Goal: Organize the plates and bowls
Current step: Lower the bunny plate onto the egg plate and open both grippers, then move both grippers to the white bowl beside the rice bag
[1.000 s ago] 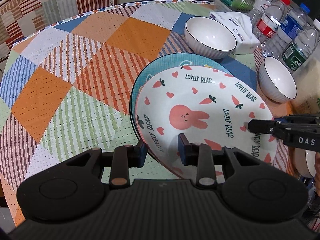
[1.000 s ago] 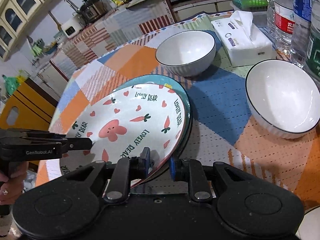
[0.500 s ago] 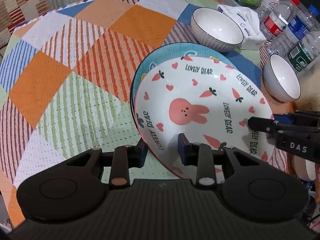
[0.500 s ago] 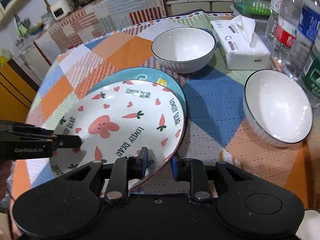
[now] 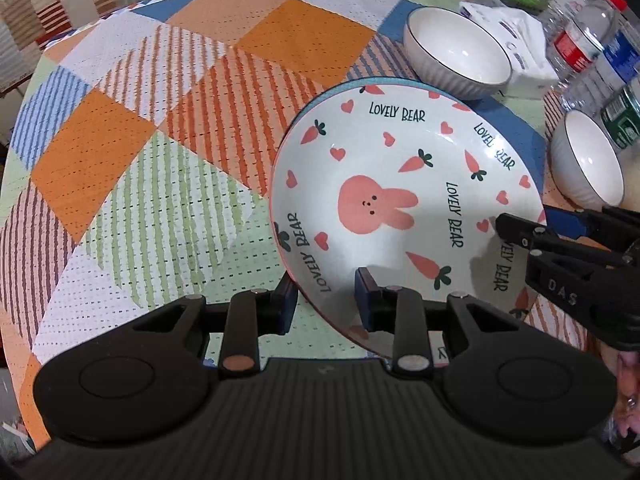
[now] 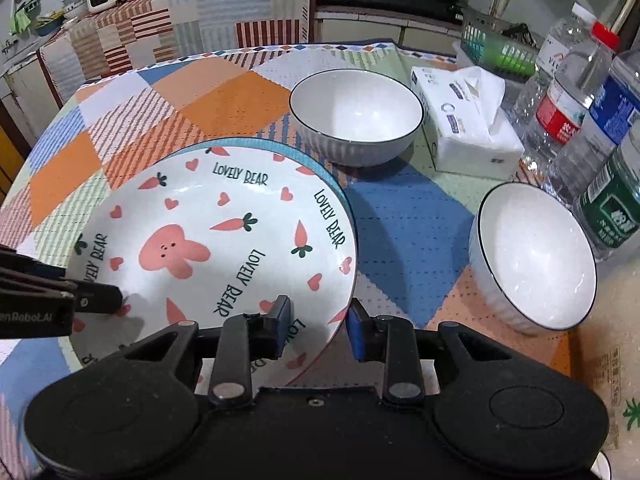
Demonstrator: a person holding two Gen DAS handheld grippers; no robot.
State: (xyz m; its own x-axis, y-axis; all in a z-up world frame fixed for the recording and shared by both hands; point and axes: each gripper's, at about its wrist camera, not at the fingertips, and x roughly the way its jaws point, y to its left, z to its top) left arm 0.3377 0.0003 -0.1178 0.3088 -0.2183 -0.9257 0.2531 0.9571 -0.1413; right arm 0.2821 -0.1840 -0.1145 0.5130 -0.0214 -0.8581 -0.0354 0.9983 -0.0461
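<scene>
Rabbit plate (image 5: pixel 400 200), stacked on teal plate (image 6: pixel 320 160): rim sits between both claws. Left gripper (image 5: pixel 326 294) closing, pads astride near rim. Right gripper (image 6: pixel 318 328) opening, rim loose between pads. Two white bowls (image 6: pixel 356 120) beyond, just past the right claw.

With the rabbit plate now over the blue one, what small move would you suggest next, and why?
Probably back the right hand-held gripper off the rabbit plate: its jaws are opening around the rim, and the plate sits nested on the blue plate.
</scene>
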